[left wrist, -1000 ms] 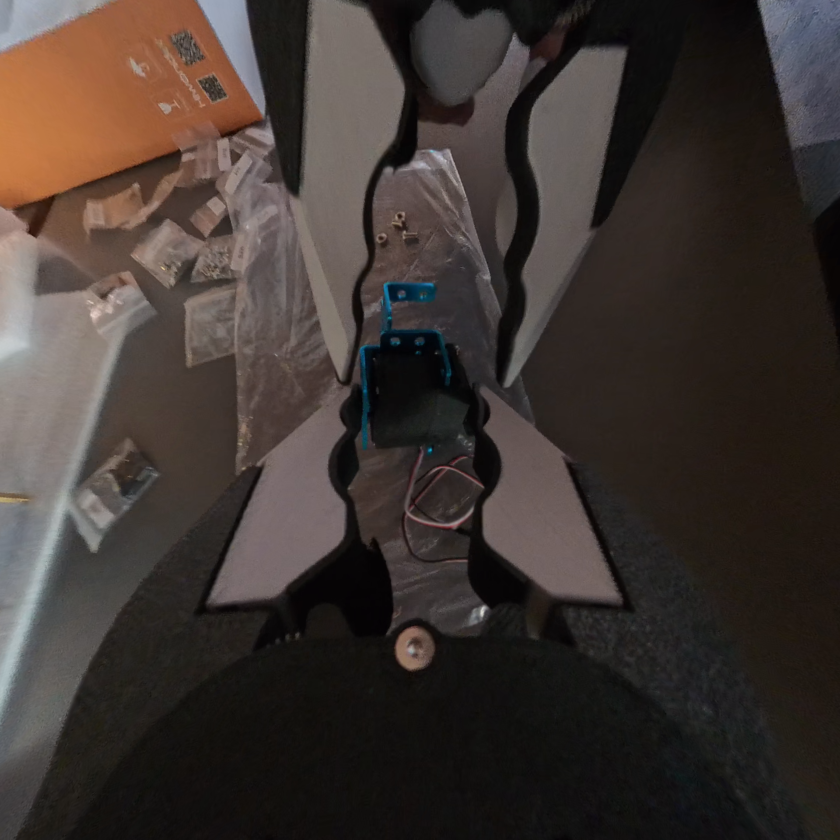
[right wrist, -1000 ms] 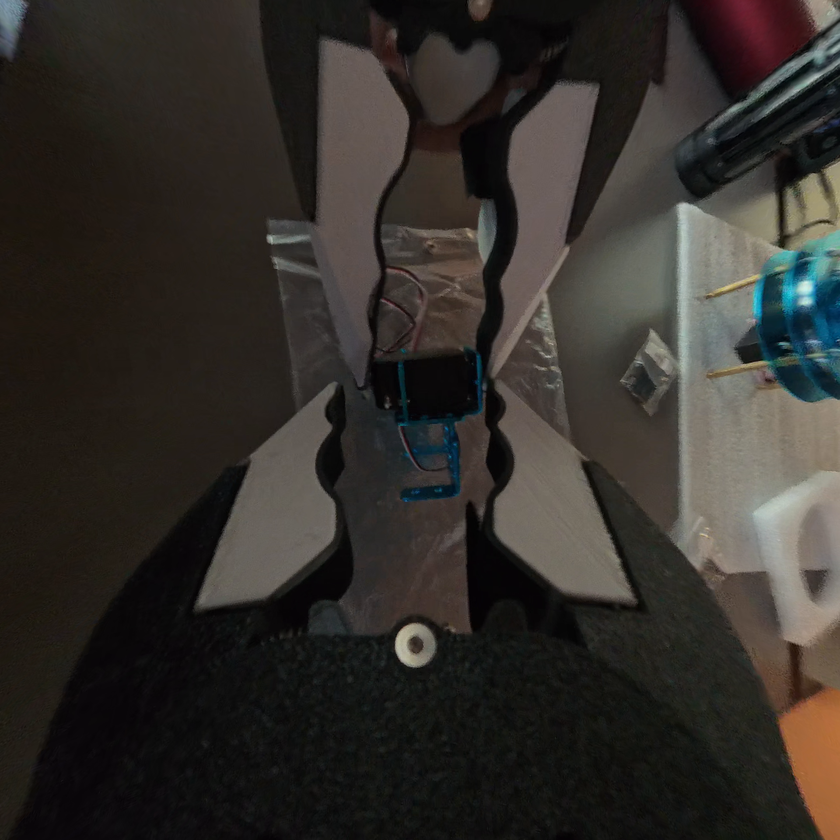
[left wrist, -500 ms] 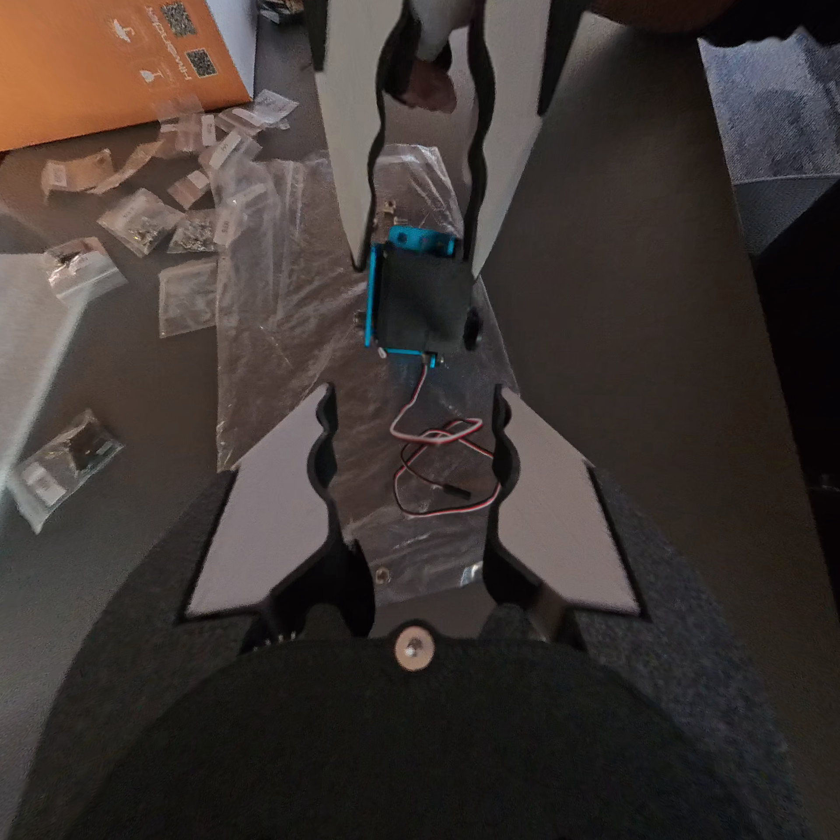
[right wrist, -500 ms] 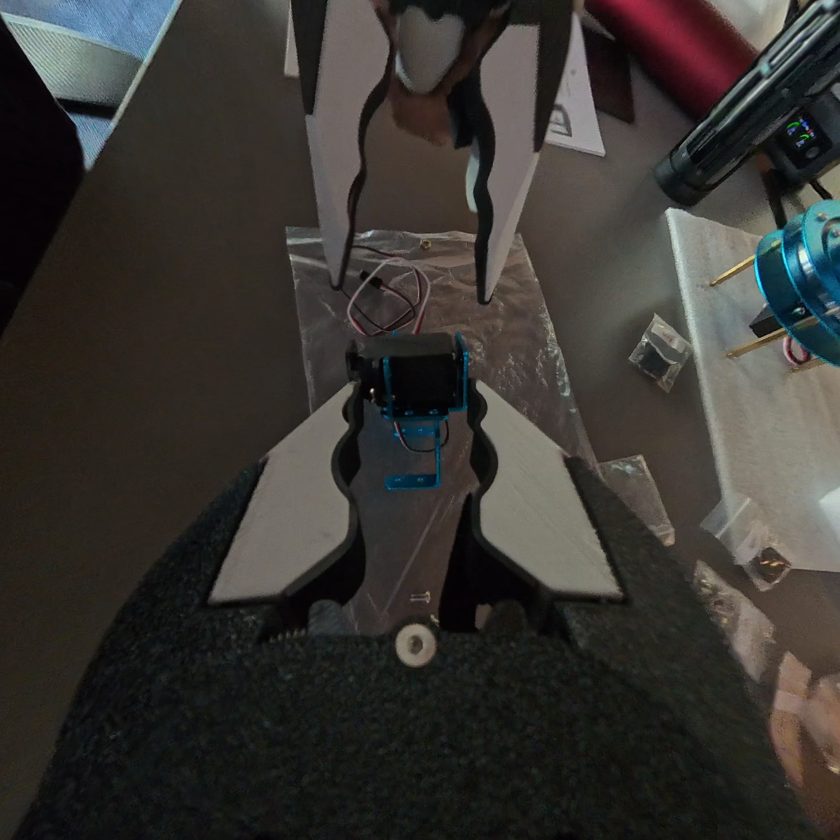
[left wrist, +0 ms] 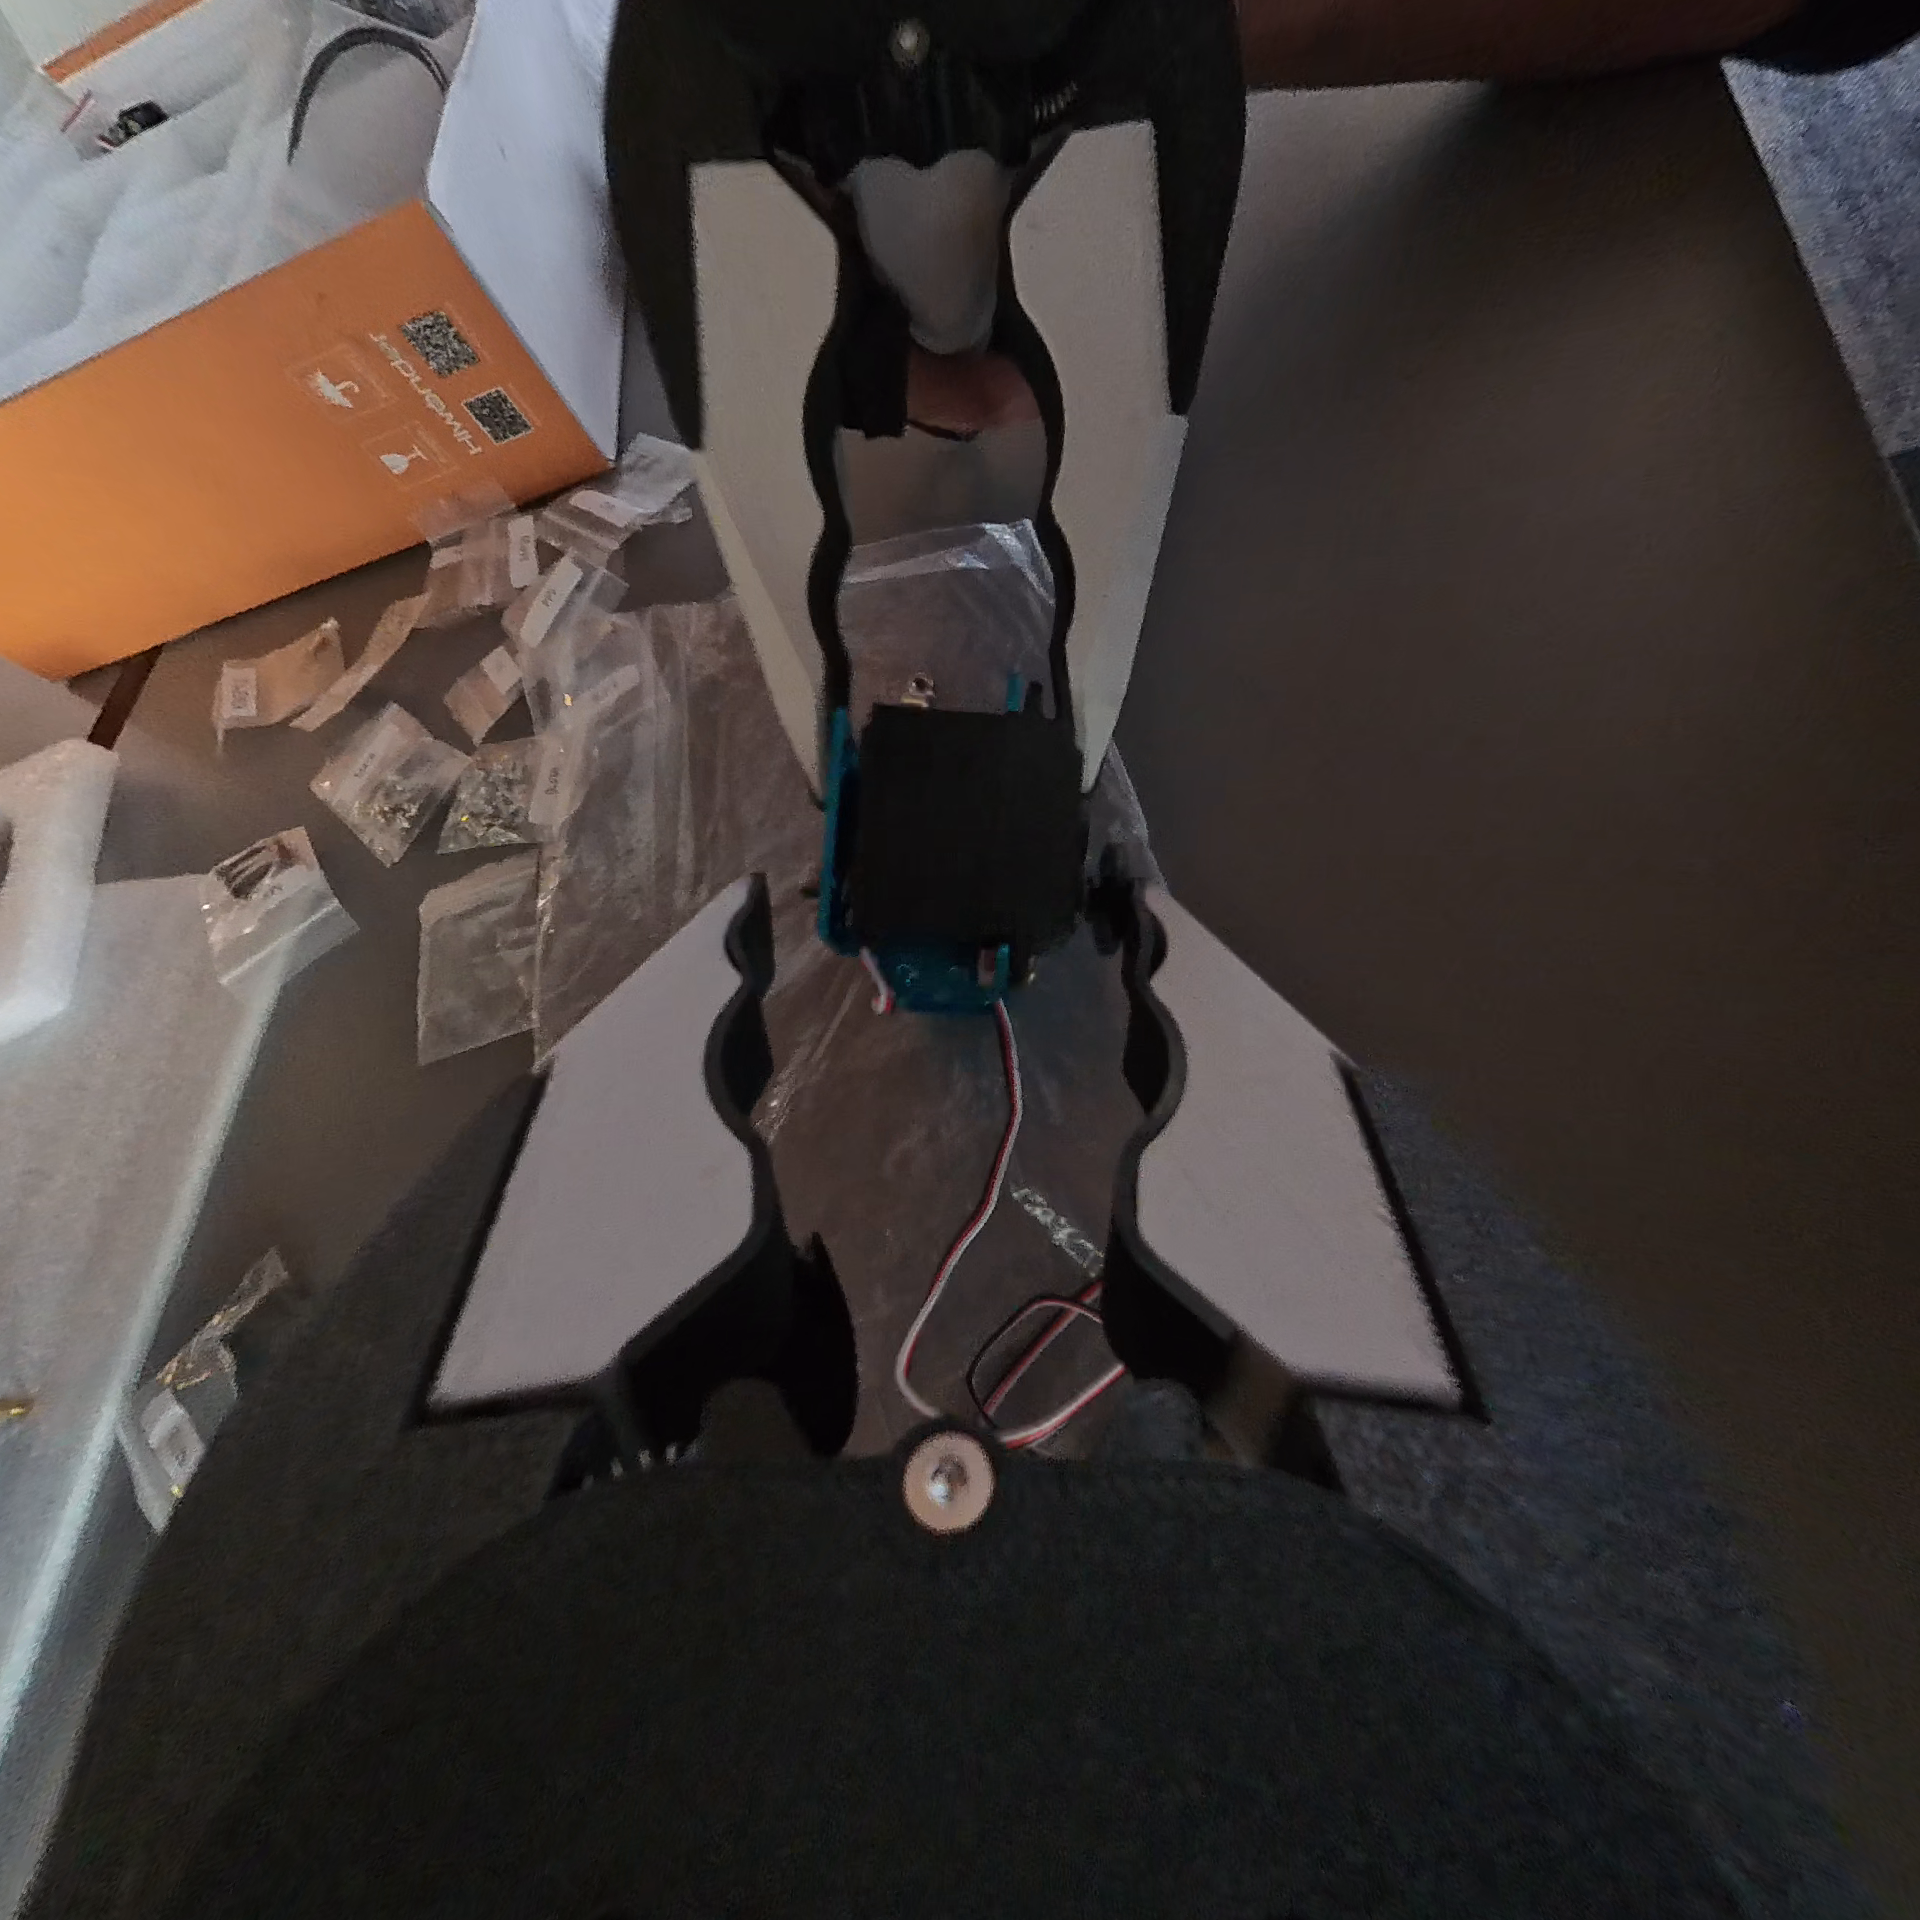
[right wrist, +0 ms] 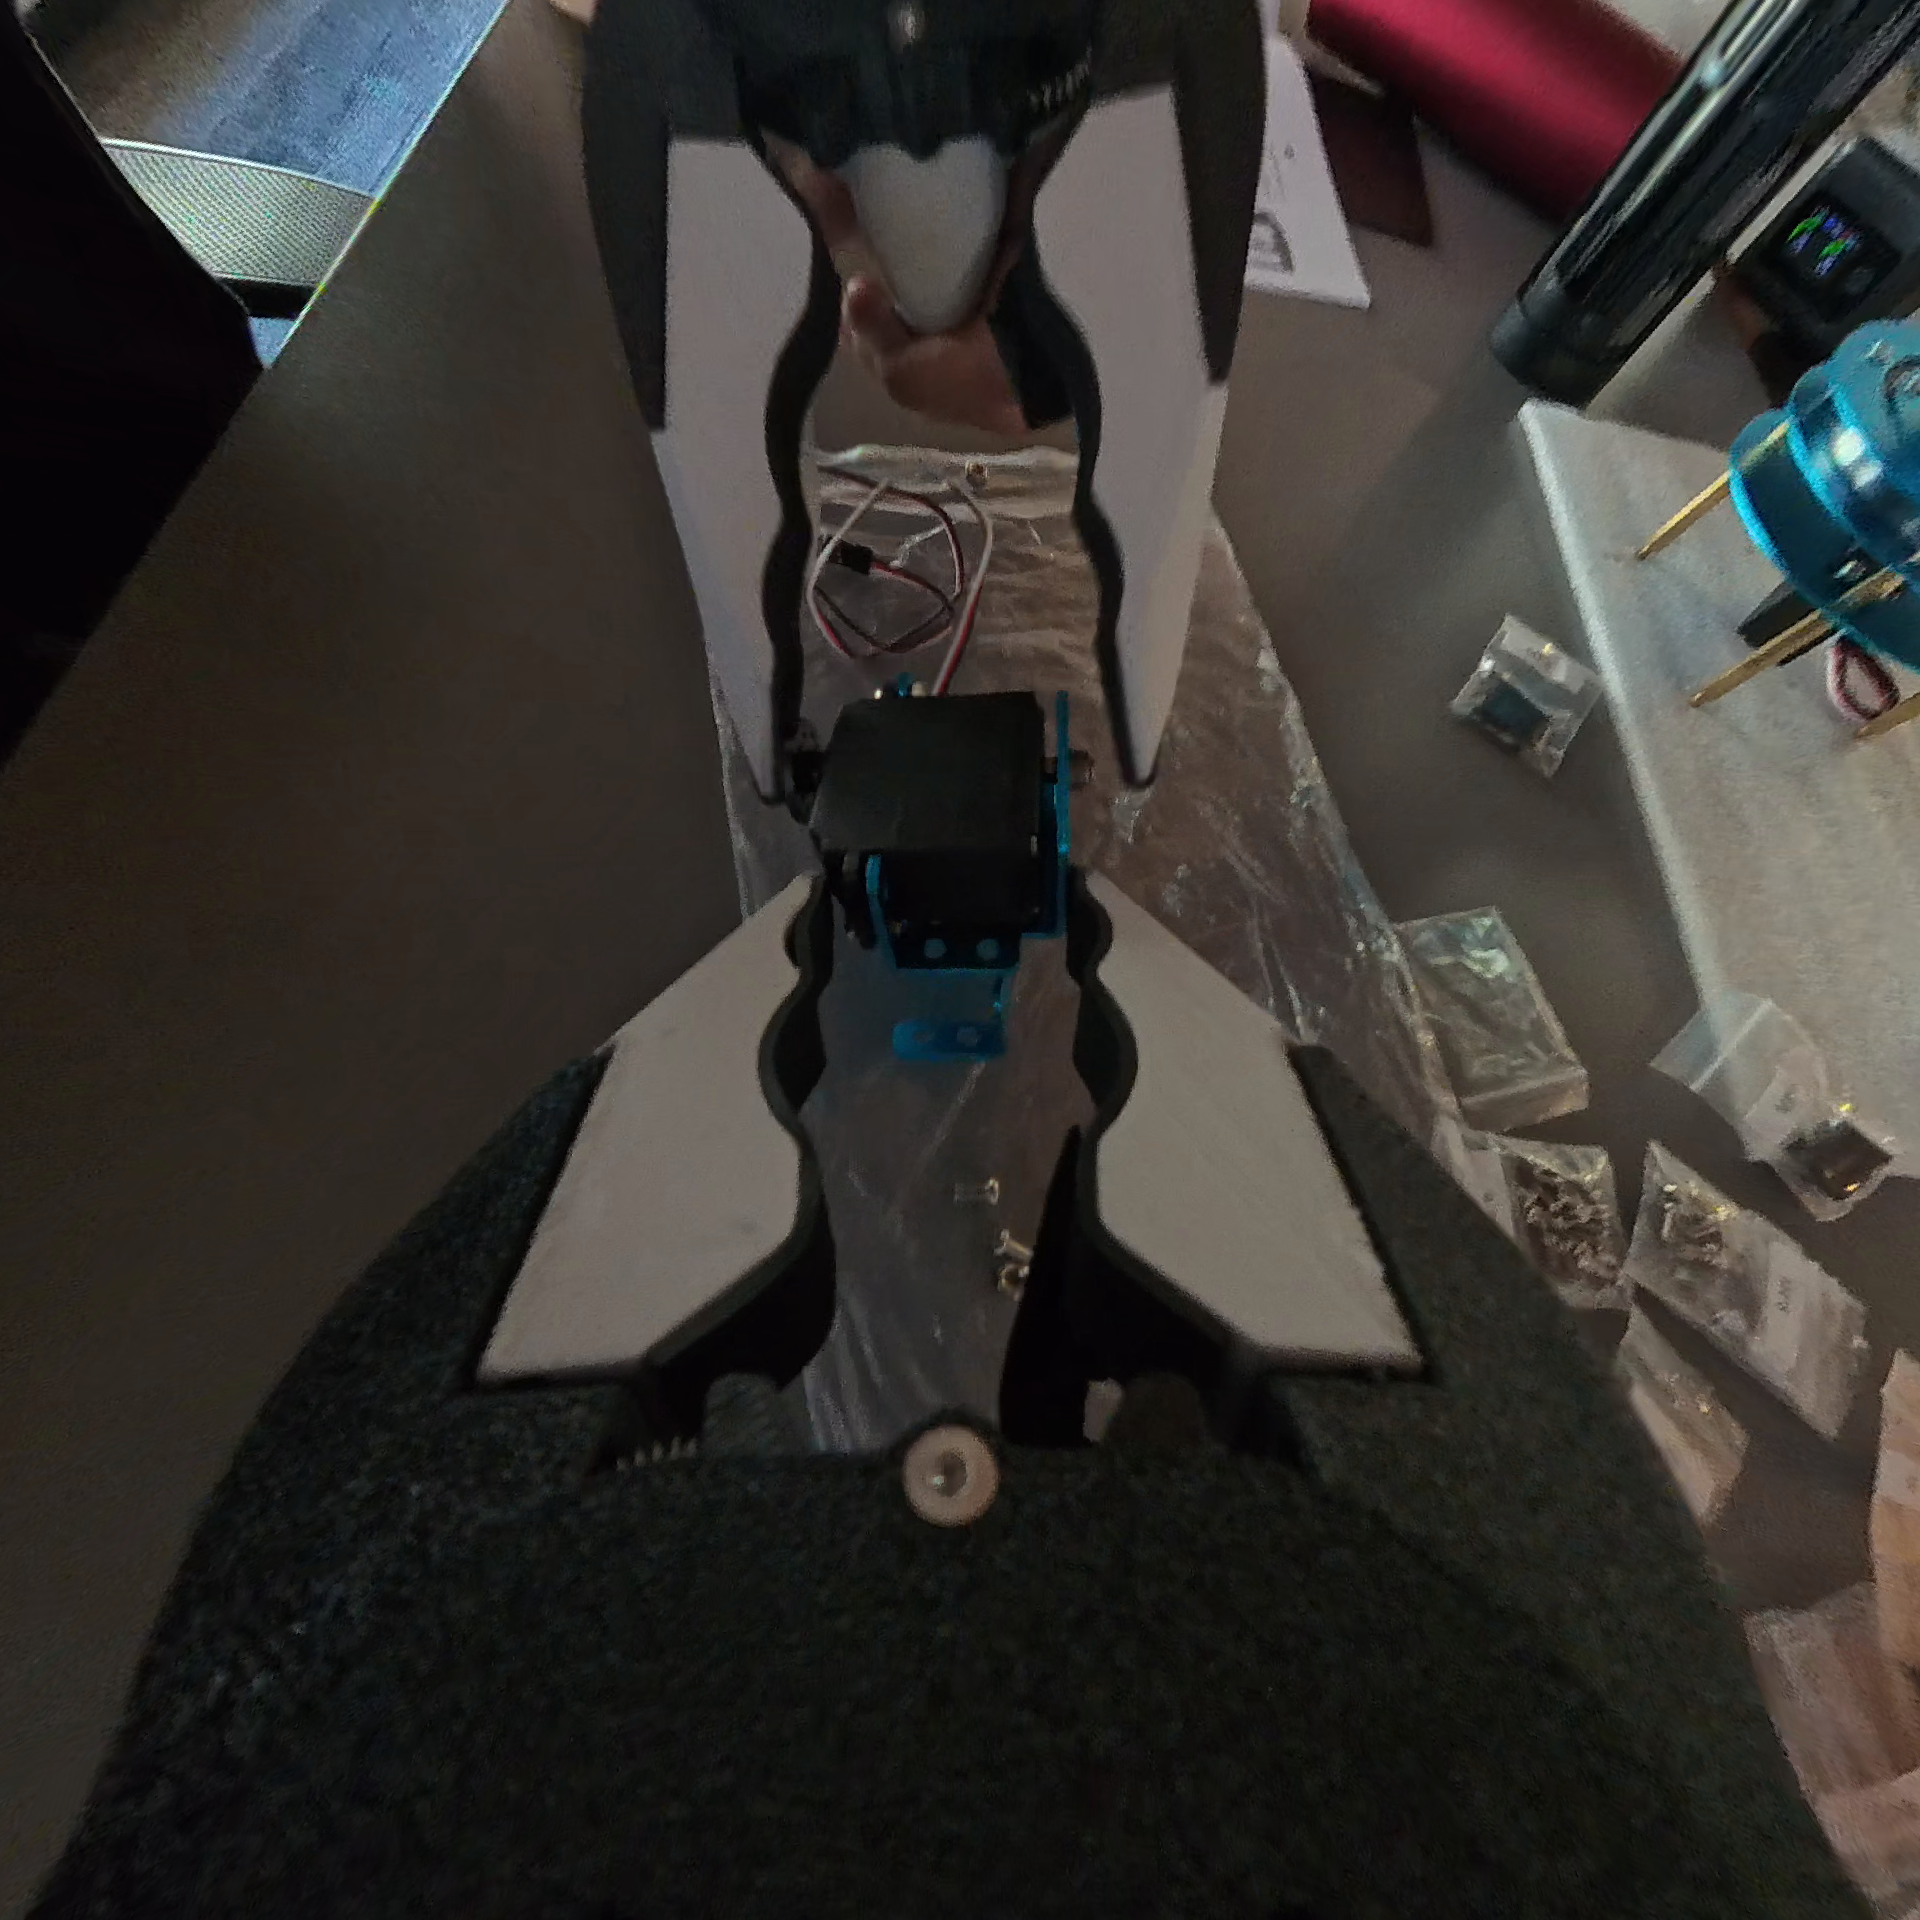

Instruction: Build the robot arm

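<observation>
- Pinching the black servo by its sides, the right hand-held gripper holds it over a crinkled clear plastic bag on the table.
- The left hand-held gripper faces it with fingers spread, its tips flanking the servo's end unclamped.
- The blocky matte servo sits in a blue metal bracket with drilled holes.
- A thin striped wire trails to the bag.
- Small screws lie loose there.

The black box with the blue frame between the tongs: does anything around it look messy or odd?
A few loose screws lie scattered on the clear plastic sheet near the black box; its wire trails in a loose coil. Nothing looks damaged.
</observation>
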